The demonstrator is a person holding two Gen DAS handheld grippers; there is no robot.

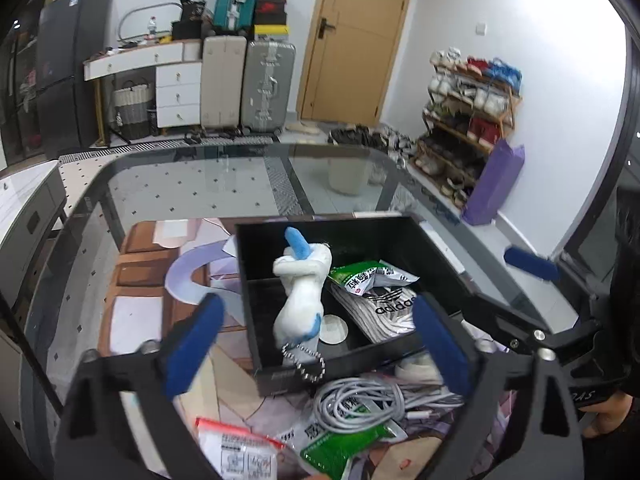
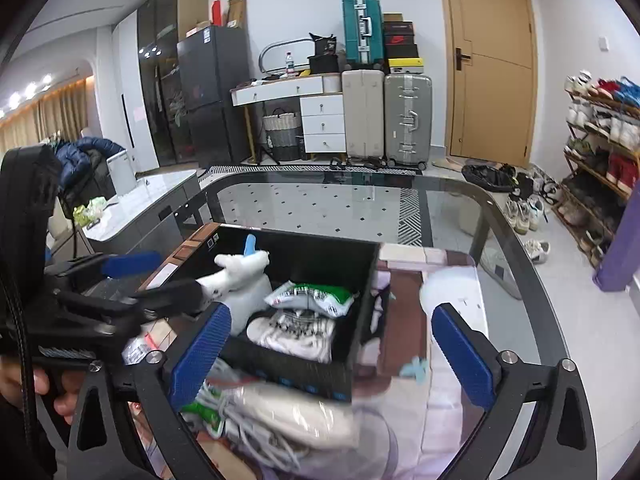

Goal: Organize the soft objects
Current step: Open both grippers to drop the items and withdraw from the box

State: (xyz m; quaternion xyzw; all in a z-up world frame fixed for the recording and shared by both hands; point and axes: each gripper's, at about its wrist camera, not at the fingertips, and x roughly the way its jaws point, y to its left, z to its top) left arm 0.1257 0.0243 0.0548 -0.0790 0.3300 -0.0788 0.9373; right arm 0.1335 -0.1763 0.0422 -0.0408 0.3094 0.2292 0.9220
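A white plush toy (image 1: 302, 292) with blue tips and a bead chain stands in the left compartment of a black divided box (image 1: 340, 362); it also shows in the right wrist view (image 2: 244, 280). The right compartment holds a green snack packet (image 1: 370, 276) on a white Adidas cloth (image 1: 390, 312). My left gripper (image 1: 316, 344) is open, its pads either side of the toy without touching it. My right gripper (image 2: 332, 344) is open and empty over the box's near right corner (image 2: 362, 344). A coiled grey cable (image 1: 360, 404) lies in front of the box.
Packets (image 1: 240, 448) and a green pouch (image 1: 340, 446) lie near the cable. A bagged white item (image 2: 296, 412) lies at the box's front. The box sits on a picture mat (image 1: 140, 280) on a glass table (image 1: 180, 184). Suitcases, drawers and a shoe rack stand beyond.
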